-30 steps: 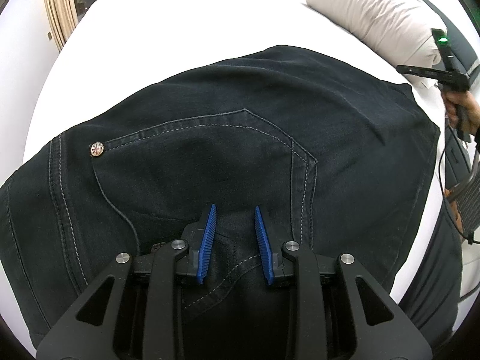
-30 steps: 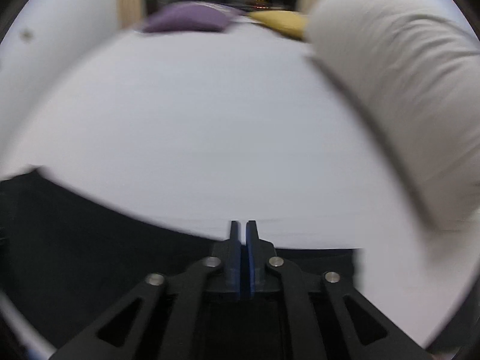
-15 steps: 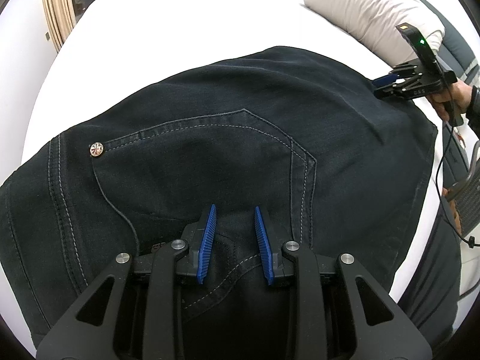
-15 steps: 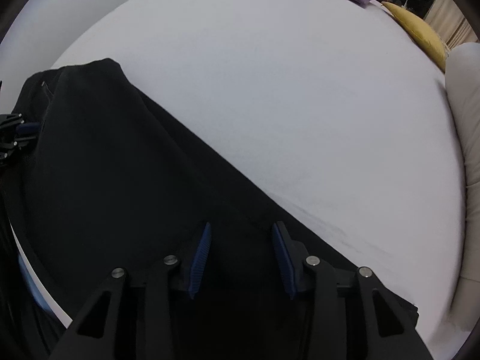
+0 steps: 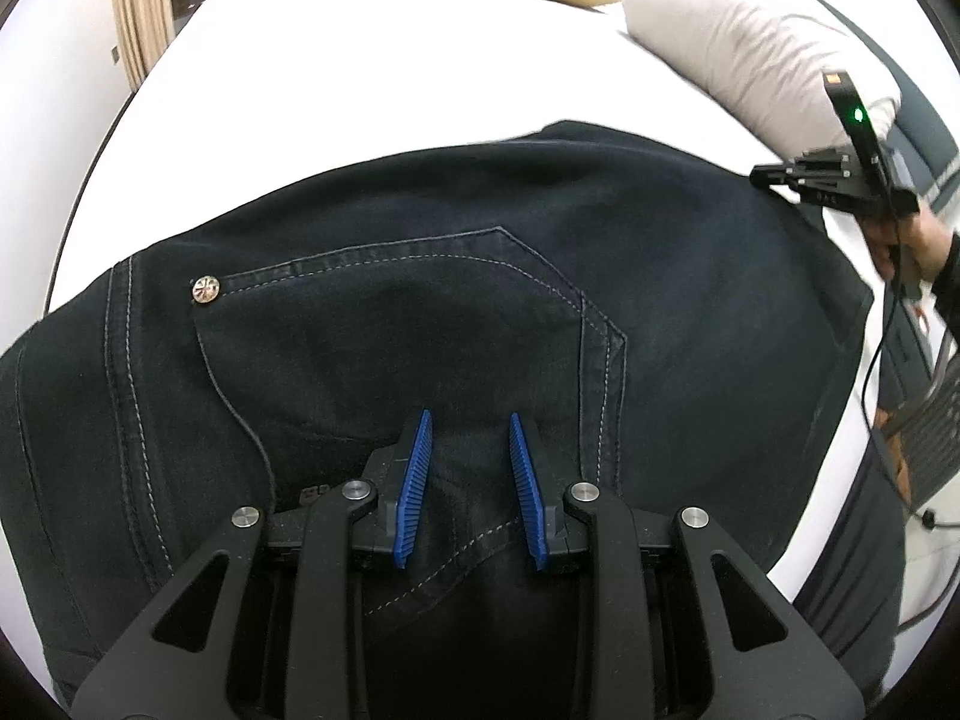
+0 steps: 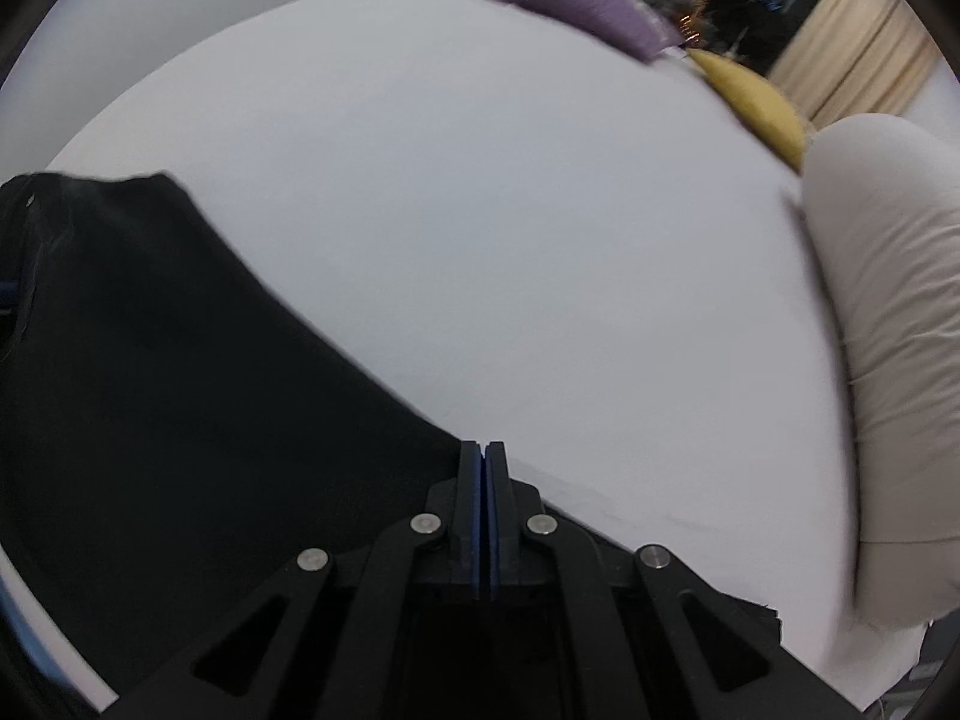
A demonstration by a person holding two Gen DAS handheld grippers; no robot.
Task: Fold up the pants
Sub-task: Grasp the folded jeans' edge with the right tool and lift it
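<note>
Dark denim pants [image 5: 420, 276] lie flat on a white bed, back pocket and a metal rivet [image 5: 204, 290] facing up. My left gripper [image 5: 470, 414] points down at the near edge. Its blue pads hold a raised fold of denim between them. In the right wrist view the pants [image 6: 150, 360] fill the lower left. My right gripper [image 6: 483, 444] is shut, its pads pressed together right at the pants' far edge. The left wrist view shows the right gripper [image 5: 757, 175] at the pants' far right corner, held by a hand [image 5: 900, 246].
The white bed sheet [image 6: 480, 210] stretches beyond the pants. A beige pillow [image 6: 888, 330] lies close on the right. A purple cushion [image 6: 576, 6] and a yellow cushion [image 6: 756, 102] sit at the far end. A cable [image 5: 870, 372] hangs off the bed's right side.
My right gripper came down over the pants with its jaws open, then closed them at the pants' edge. My left gripper and the fold in it stayed put.
</note>
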